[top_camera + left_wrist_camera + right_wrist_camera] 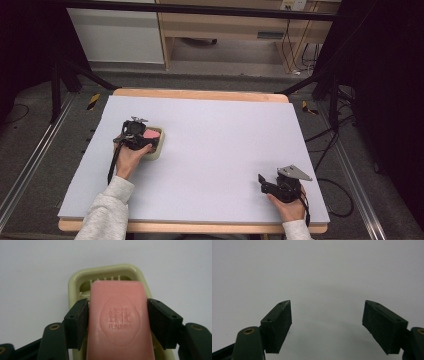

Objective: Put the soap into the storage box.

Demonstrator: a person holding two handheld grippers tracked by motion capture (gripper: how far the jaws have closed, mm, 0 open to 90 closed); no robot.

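A pink soap bar (117, 320) with a stamped emblem lies over a pale green soap dish (75, 282). My left gripper (117, 326) is shut on the bar, one black pad pressing each long side. In the high view this gripper (141, 138) sits at the left of the white board, with the soap (152, 134) and the dish (157, 150) under its tips. My right gripper (327, 325) stands open with nothing between its jaws, above bare white surface. From above, the right gripper (262, 182) is near the board's front right corner, pointing left.
The white board (215, 145) covers a wooden table (200, 94). Black frame legs (55, 90) and cables (340, 150) flank the table on the floor. A wooden cabinet (225, 25) stands beyond the far edge.
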